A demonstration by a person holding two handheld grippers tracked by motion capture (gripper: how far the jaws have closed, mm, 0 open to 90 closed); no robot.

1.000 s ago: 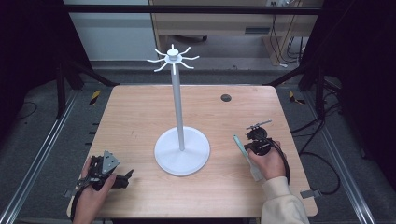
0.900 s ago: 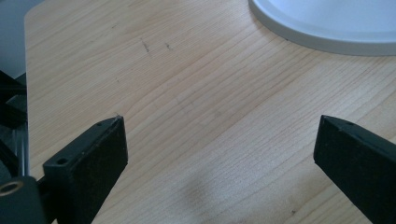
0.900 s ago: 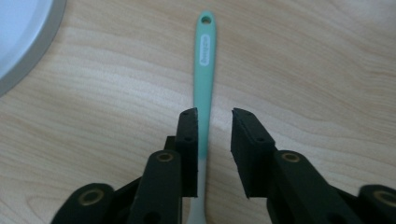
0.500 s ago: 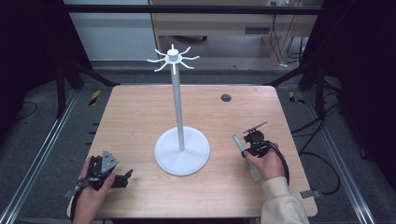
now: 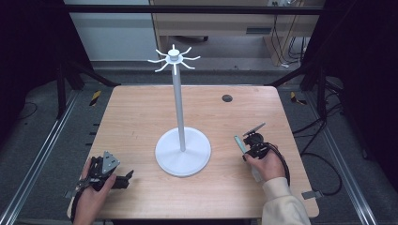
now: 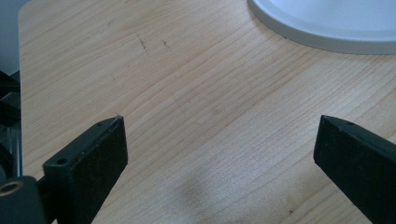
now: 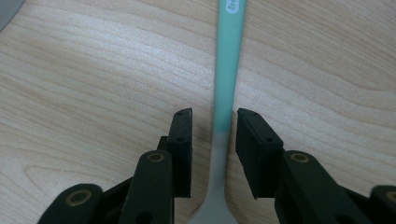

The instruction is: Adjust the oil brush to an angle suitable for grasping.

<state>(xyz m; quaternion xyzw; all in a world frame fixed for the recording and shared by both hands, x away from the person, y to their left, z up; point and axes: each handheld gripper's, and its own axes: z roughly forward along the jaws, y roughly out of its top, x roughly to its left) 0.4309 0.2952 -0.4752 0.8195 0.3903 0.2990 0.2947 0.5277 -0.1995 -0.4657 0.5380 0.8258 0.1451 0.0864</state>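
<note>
The wooden table [image 5: 141, 112] is being occupied at its centre by a white stand [image 5: 182, 149] with a hooked crown on its pole. The left gripper [image 5: 123, 178] is being rested at 7 o'clock of the stand's base, jaws spread wide over bare wood. The right gripper [image 7: 214, 140] is being held at 3 o'clock of the base, jaws straddling a green-handled utensil [image 7: 227, 79] lying flat on the table, narrow gaps showing either side, not clamped.
</note>
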